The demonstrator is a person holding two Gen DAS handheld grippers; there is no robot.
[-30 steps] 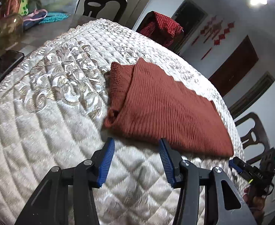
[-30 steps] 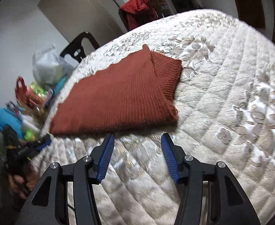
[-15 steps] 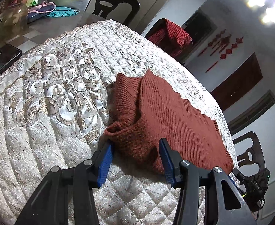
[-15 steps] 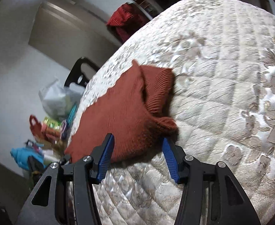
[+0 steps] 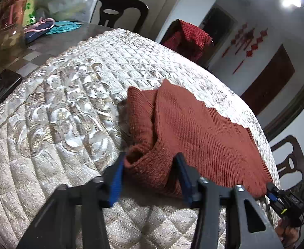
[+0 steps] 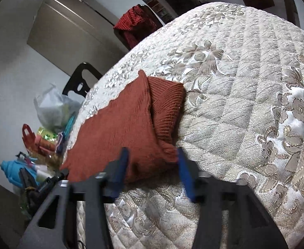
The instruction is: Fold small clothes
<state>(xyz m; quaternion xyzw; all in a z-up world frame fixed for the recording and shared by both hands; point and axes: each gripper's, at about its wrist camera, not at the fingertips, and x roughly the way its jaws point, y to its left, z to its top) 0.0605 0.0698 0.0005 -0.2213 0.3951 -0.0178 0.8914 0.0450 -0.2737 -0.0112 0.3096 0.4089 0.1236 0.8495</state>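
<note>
Sweater (image 5: 203,137) corners sit between both grippers' closing jaws.

A folded rust-red knitted sweater (image 5: 203,132) lies on the cream quilted floral cover (image 5: 58,114) spread over the counter. Its near left corner sits between the pads of my left claw (image 5: 150,176); its near right corner sits between those of my right claw (image 6: 153,170), both claws having just been closing. Behind the cover, a black chair (image 5: 118,12) stands by the counter's far edge; a white plastic bag (image 6: 54,108) rests left of the sweater.
</note>
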